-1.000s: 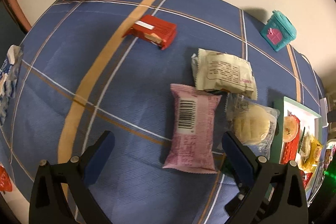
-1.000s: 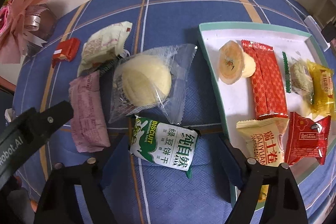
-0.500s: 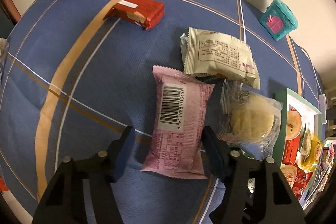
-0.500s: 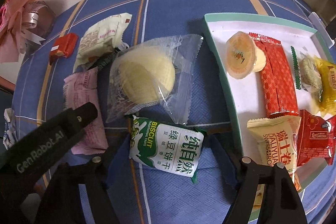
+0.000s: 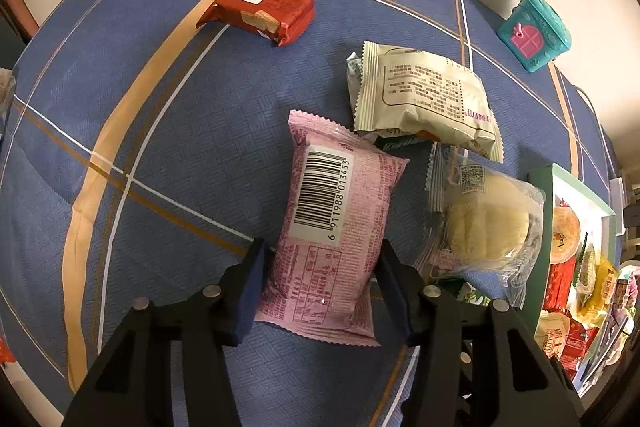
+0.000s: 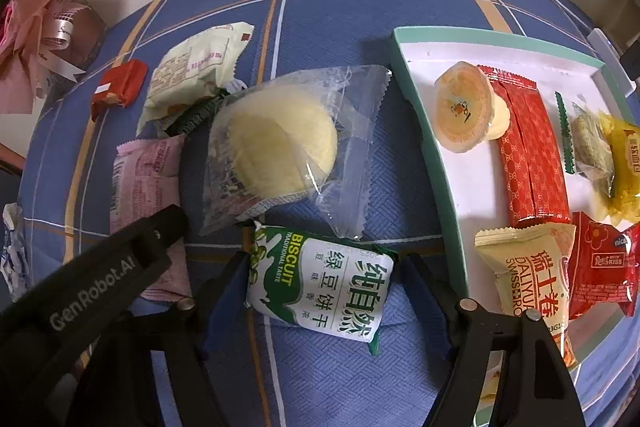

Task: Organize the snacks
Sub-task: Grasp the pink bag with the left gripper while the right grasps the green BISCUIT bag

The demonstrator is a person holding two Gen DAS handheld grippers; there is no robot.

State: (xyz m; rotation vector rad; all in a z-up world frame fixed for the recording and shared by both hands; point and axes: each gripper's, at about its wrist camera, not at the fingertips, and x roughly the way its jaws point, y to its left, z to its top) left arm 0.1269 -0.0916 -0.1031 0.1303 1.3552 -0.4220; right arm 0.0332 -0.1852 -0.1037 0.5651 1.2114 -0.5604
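A blue checked cloth (image 5: 180,147) is covering the table by a pale wall. The left gripper (image 5: 320,279) is closing around the pink snack (image 5: 332,227). The right gripper (image 6: 324,291) is closing around the green biscuit pack (image 6: 320,283), just beside the tray's (image 6: 432,163) edge.

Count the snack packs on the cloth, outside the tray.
6: red wafer far left; cream pack beside it; green pack half hidden beneath that; pink pack left of the central cake; biscuit pack nearest. Left-edge wrappers may add more.
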